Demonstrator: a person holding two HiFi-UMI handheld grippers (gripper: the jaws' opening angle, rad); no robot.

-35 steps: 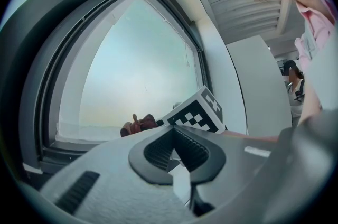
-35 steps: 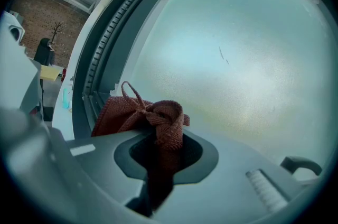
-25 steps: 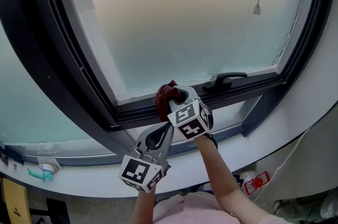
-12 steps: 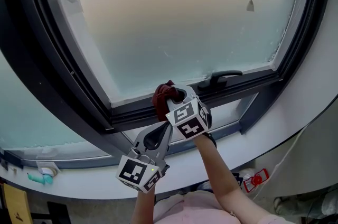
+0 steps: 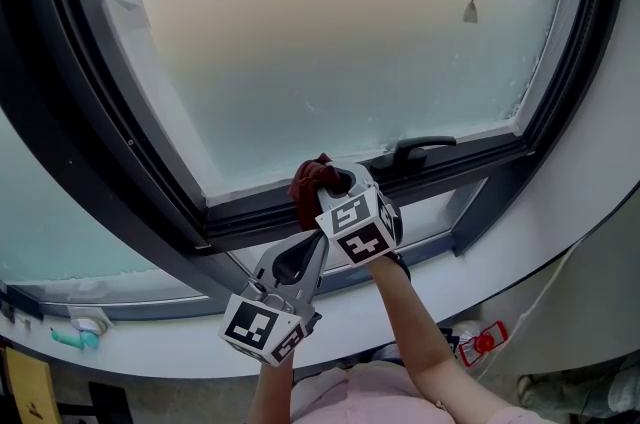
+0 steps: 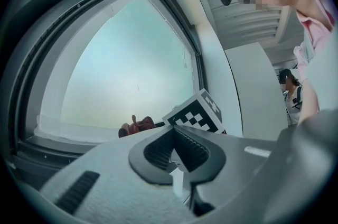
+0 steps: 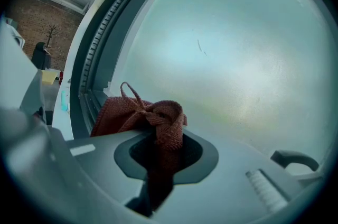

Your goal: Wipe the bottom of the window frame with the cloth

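One cloth, pinched in right tool

Cloth dark red; window frame dark grey; marker cube black-white

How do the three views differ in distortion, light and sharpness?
Head view: the wide lens bends the frame into curves; bright glass lies behind the cloth. Left gripper view: fisheye, dark corners, a mosaic patch at top right. Right gripper view: fisheye too; cloth sharp, soft glare on glass.

Rough woven cloth; frosted glass w/ matt frame
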